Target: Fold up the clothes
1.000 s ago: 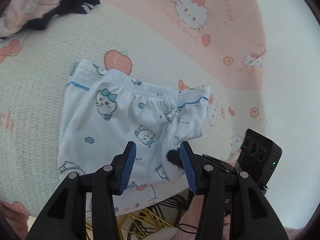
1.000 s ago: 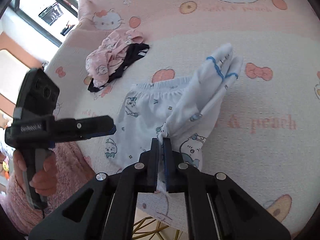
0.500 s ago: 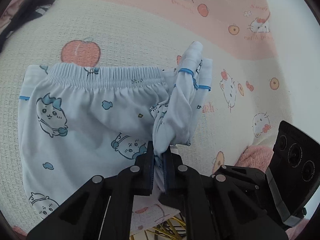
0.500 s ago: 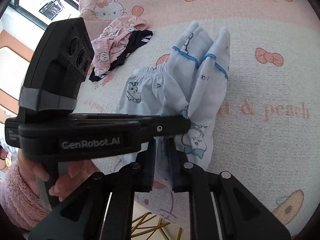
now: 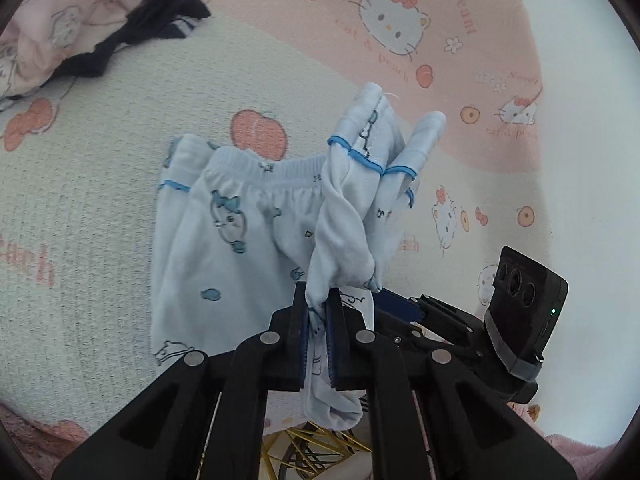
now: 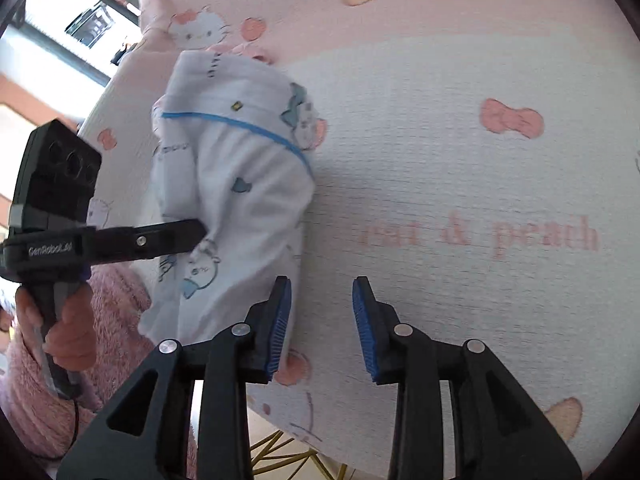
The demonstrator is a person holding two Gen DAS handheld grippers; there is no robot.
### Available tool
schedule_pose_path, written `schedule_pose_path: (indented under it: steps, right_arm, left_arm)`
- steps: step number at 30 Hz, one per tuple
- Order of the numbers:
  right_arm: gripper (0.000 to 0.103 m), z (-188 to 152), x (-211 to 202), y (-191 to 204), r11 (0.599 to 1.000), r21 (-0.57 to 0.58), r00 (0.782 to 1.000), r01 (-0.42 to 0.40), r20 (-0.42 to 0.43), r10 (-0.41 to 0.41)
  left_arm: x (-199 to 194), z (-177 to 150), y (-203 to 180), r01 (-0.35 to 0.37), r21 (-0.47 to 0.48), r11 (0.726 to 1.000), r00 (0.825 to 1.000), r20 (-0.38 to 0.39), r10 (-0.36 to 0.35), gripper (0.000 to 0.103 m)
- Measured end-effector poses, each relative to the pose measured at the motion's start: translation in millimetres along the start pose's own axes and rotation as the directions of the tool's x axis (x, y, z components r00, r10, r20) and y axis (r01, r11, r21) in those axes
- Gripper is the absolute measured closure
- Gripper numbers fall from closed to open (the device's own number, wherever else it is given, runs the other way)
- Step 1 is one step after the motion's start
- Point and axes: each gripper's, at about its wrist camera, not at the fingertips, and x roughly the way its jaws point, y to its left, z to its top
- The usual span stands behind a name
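Two grippers: left gripper pinches the bunched pants; right gripper gapes wide beside them.

I am looking at pale blue pants printed with small blue-and-white cartoon animals and edged with bright blue piping at the cuffs. My left gripper is showing black arms and blue ribbed pads, and my right gripper is matching it. Filling most of the frame, a pink and cream blanket is displaying white cat faces with red bows, peach fruit, pink bows and pink lettering. At upper left of the left view, pink printed clothes are lying beside a black garment. My sleeve, at lower left of the right view, is fuzzy pink.
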Motion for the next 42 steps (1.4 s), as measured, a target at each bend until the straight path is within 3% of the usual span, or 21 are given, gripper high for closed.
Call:
schedule_pose_path:
  steps: [6, 10, 12, 13, 16, 18, 21, 22, 23, 28, 30, 31, 32, 34, 38, 40, 42]
  right_arm:
    - [0.068, 12, 4, 25, 0.995, -0.058, 0.997, 0.078, 0.018, -0.077]
    - [0.063, 29, -5, 31, 0.988, -0.069, 0.987, 0.136, 0.095, -0.129]
    - [0.063, 41, -3, 33, 0.988, -0.064, 0.985, 0.143, 0.102, -0.136]
    - [0.063, 45, -1, 37, 0.986, -0.074, 0.985, 0.147, 0.107, -0.138]
    - [0.063, 54, 3, 50, 0.98, -0.119, 0.981, 0.16, 0.129, -0.145]
    - [0.063, 60, 5, 59, 0.974, -0.148, 0.979, 0.169, 0.143, -0.148]
    - [0.062, 67, 11, 66, 0.97, -0.17, 0.979, 0.173, 0.141, -0.15]
    - [0.062, 69, 16, 65, 0.966, -0.176, 0.978, 0.188, 0.122, -0.168]
    - [0.062, 71, 24, 63, 0.962, -0.182, 0.977, 0.206, 0.1, -0.19]
    - [0.062, 74, 41, 51, 0.959, -0.163, 0.973, 0.23, 0.057, -0.224]
    - [0.061, 76, 44, 46, 0.961, -0.146, 0.972, 0.236, 0.047, -0.231]
    - [0.061, 77, 46, 44, 0.961, -0.138, 0.971, 0.239, 0.041, -0.235]
    - [0.059, 77, 50, 41, 0.959, -0.132, 0.968, 0.249, 0.034, -0.247]
    - [0.046, 79, 57, 34, 0.959, -0.113, 0.966, 0.26, 0.02, -0.259]
    - [0.045, 83, 47, 21, 0.971, -0.037, 0.972, 0.235, 0.038, -0.234]
    - [0.053, 83, 31, 15, 0.975, 0.004, 0.972, 0.224, 0.075, -0.224]
    - [0.052, 83, 17, 12, 0.977, 0.025, 0.97, 0.21, 0.117, -0.211]
  left_arm:
    - [-2, 0, 37, -0.027, -0.076, 0.997, 0.999, -0.037, 0.024, 0.095]
    - [24, 4, 54, -0.101, -0.1, 0.99, 0.989, -0.114, 0.09, 0.083]
    - [18, 10, 47, -0.113, -0.095, 0.989, 0.99, -0.099, 0.103, 0.082]
    - [13, 13, 42, -0.12, -0.089, 0.989, 0.99, -0.085, 0.112, 0.078]
    - [-17, 15, 22, -0.223, 0.006, 0.975, 0.975, -0.011, 0.224, 0.05]
    - [-38, 14, 10, -0.292, 0.056, 0.955, 0.956, 0.059, 0.289, 0.05]
    - [-55, 11, 0, -0.255, 0.087, 0.963, 0.958, 0.16, 0.239, 0.05]
    - [-53, 11, 0, -0.247, 0.11, 0.963, 0.96, 0.159, 0.229, 0.055]
    - [-45, 12, -2, -0.26, 0.127, 0.957, 0.959, 0.152, 0.241, 0.066]
    - [12, 27, 13, -0.255, 0.094, 0.962, 0.967, 0.013, 0.255, 0.068]
    - [20, 30, 16, -0.288, 0.107, 0.951, 0.957, 0.021, 0.288, 0.07]
    - [23, 34, 16, -0.306, 0.11, 0.946, 0.952, 0.025, 0.305, 0.083]
    - [26, 38, 17, -0.323, 0.108, 0.94, 0.946, 0.026, 0.322, 0.084]
    - [25, 46, 20, -0.352, 0.091, 0.931, 0.936, 0.026, 0.351, 0.084]
    - [-6, 50, 22, -0.31, 0.059, 0.949, 0.949, 0.075, 0.306, 0.084]
    - [-27, 50, 17, -0.302, 0.061, 0.951, 0.948, 0.128, 0.293, 0.084]
    - [-30, 54, 11, -0.232, 0.086, 0.969, 0.965, 0.148, 0.218, 0.084]
